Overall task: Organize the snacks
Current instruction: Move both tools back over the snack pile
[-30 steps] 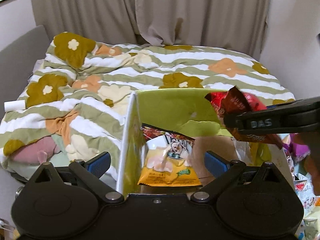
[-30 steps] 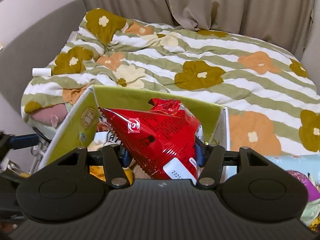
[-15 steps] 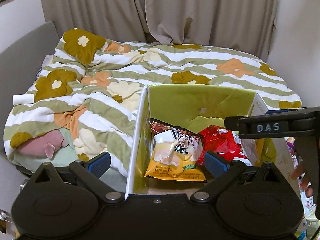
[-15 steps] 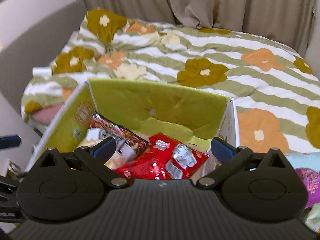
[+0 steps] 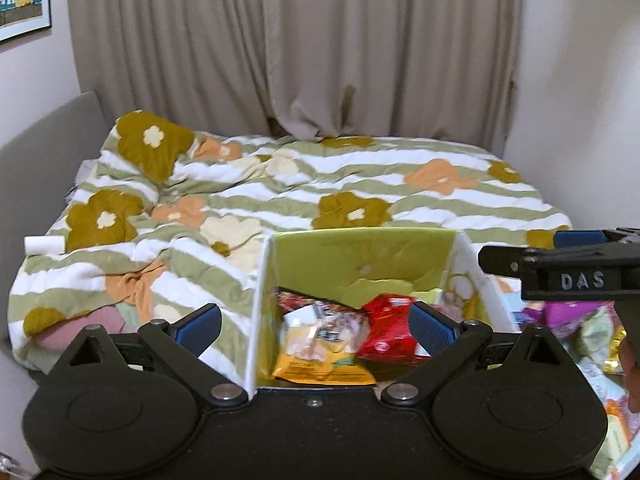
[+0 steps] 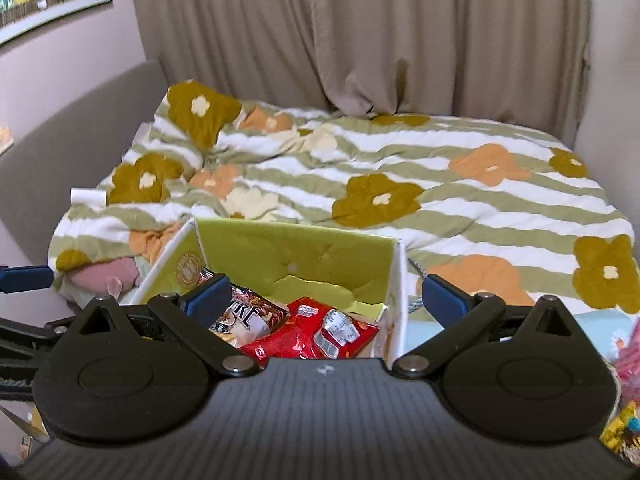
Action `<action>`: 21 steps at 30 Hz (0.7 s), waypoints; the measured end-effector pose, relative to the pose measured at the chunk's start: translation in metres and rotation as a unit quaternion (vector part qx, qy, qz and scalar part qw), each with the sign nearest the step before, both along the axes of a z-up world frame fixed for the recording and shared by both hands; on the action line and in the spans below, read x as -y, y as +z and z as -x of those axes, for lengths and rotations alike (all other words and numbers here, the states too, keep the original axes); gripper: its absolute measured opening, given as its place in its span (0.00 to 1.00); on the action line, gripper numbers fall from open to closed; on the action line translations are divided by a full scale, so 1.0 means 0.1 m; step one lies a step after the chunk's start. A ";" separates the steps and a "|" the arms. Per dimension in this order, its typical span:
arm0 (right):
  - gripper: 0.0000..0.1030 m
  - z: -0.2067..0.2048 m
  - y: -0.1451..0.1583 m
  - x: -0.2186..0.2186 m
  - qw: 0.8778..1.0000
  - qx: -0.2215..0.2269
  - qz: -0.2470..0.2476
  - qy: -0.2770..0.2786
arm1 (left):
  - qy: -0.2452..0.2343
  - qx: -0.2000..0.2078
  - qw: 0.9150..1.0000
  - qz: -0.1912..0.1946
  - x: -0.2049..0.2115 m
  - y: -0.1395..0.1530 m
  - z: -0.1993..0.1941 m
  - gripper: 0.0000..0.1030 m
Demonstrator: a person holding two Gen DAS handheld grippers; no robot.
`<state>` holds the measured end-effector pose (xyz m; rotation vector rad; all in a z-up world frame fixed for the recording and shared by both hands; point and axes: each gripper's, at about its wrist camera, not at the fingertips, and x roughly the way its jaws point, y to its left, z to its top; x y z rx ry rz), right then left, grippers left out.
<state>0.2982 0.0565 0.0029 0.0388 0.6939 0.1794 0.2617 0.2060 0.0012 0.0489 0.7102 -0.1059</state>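
Right gripper (image 6: 324, 300): we are holding its jaws spread wide, just opened, empty | red snack bag (image 6: 316, 334) is lying in the green box (image 6: 296, 252) | Left gripper (image 5: 316, 324): jaws wide, empty, tilting down over the box

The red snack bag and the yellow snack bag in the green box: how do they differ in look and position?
The red snack bag is shiny and crumpled, with white labels; the yellow snack bag looks flatter, white above and orange-yellow below. In the left wrist view the red one lies on the right side of the green box, the yellow one left of it and nearer the camera. Both lie inside the box, and neither is gripped.
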 end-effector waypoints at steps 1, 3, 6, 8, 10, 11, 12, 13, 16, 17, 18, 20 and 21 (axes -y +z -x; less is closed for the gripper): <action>1.00 0.07 0.03 0.04 1.000 0.001 -0.005 -0.001 | -0.006 0.002 1.000 0.002 0.02 0.02 0.03 0.98; 1.00 0.20 0.10 0.13 1.000 0.002 -0.014 -0.012 | -0.018 0.006 1.000 0.005 0.09 0.05 0.11 0.98; 1.00 0.41 0.22 0.30 0.999 0.008 -0.015 -0.033 | -0.033 0.013 0.999 0.004 0.22 0.11 0.23 0.98; 1.00 0.56 0.30 0.45 0.999 0.013 -0.008 -0.041 | -0.041 0.020 0.999 0.007 0.32 0.15 0.34 0.98; 1.00 0.69 0.36 0.59 0.999 0.019 0.004 -0.050 | -0.049 0.026 0.998 0.010 0.41 0.19 0.44 0.98; 1.00 0.77 0.40 0.69 0.998 0.023 0.010 -0.057 | -0.053 0.028 0.998 0.011 0.48 0.21 0.49 0.98; 1.00 0.84 0.42 0.77 0.998 0.026 0.013 -0.061 | -0.057 0.030 0.998 0.010 0.54 0.22 0.54 0.98; 1.00 0.91 0.43 0.87 0.997 0.029 0.016 -0.065 | -0.061 0.032 0.998 0.010 0.63 0.23 0.60 0.98; 1.00 1.10 0.43 1.20 0.996 0.029 0.019 -0.079 | -0.066 0.033 0.997 0.010 0.89 0.22 0.76 0.98; 1.00 1.16 0.42 1.32 0.996 0.025 0.019 -0.083 | -0.066 0.031 0.997 0.012 0.98 0.21 0.80 0.98; 1.00 1.22 0.40 1.44 0.996 0.023 0.020 -0.086 | -0.066 0.028 0.997 0.014 1.08 0.19 0.86 0.98; 1.00 1.33 0.37 1.66 0.995 0.017 0.020 -0.091 | -0.064 0.021 0.998 0.020 1.28 0.15 0.96 0.98; 1.00 1.39 0.34 1.77 0.995 0.014 0.018 -0.092 | -0.062 0.017 0.998 0.022 1.39 0.14 1.01 0.98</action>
